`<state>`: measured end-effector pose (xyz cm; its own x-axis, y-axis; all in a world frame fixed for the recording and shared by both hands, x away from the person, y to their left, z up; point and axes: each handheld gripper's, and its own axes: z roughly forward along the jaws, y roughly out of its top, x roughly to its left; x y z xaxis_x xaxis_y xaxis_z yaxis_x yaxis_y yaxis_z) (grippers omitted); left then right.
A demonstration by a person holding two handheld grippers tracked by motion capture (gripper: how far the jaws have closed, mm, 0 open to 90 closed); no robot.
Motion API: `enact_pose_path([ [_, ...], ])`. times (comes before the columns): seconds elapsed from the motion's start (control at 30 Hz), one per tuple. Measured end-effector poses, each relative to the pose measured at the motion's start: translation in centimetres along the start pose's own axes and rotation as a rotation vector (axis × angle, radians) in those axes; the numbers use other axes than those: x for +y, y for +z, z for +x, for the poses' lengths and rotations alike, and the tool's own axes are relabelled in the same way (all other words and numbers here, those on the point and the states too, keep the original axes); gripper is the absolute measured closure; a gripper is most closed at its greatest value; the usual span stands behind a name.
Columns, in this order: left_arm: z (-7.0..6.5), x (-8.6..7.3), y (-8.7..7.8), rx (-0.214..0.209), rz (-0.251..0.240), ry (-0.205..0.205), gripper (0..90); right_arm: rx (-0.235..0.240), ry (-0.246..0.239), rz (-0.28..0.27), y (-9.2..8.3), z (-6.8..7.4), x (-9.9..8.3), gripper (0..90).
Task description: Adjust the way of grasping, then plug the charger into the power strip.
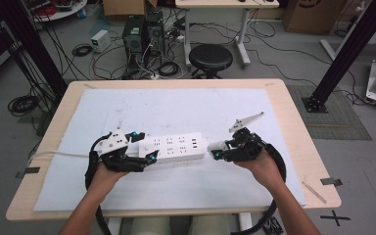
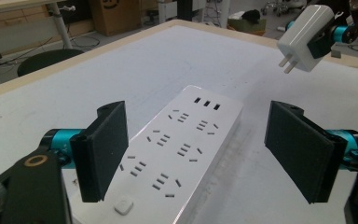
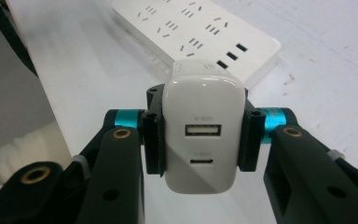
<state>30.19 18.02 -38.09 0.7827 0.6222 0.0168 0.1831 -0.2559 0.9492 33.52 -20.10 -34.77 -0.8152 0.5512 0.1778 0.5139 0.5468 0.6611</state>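
A white power strip (image 1: pixel 175 147) lies at the centre of the high view, flat on a white mat (image 1: pixel 186 105) covering a wooden table (image 1: pixel 293 112). At lower left of that frame, the left tool (image 1: pixel 144 147) straddles the strip's left end, its two black pads (image 2: pixel 105 149) spread wide to either side of the strip in the left gripper view, the strip's sockets and push button (image 2: pixel 123 206) between them. Just right of the strip's other end, the right tool (image 1: pixel 217 151) pinches a white USB charger (image 3: pixel 204 135) by its sides. The charger's two ports face the right gripper camera; its two metal prongs (image 2: pixel 287 65) show at upper right of the left gripper view, above the mat. A black stool (image 1: pixel 210 58) stands on the floor beyond the table, at top centre.
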Motion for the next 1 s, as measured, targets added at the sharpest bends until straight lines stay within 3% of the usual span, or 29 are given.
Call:
enact_pose_path([
  [0.1,-0.1,0.2,-0.3,0.022,0.001,0.023,21.5,-0.036,-0.013,0.017,-0.4,-0.2,-0.2,63.0],
  [0.43,0.4,-0.1,-0.9,0.07,0.019,0.01,20.6,-0.12,-0.083,0.068,-1.3,-0.1,-0.1,63.0],
  [0.63,0.7,-0.4,-1.3,0.093,0.017,0.0,20.7,-0.123,-0.085,0.085,-1.5,-0.5,-0.4,63.0],
  [0.87,1.0,-0.6,-1.4,0.089,0.015,-0.015,20.6,-0.135,-0.084,0.087,-1.9,-0.5,-0.5,63.0],
  [1.0,1.0,-1.0,-1.5,0.077,0.033,-0.002,20.6,-0.135,-0.081,0.092,-1.7,-0.6,-0.1,63.0],
])
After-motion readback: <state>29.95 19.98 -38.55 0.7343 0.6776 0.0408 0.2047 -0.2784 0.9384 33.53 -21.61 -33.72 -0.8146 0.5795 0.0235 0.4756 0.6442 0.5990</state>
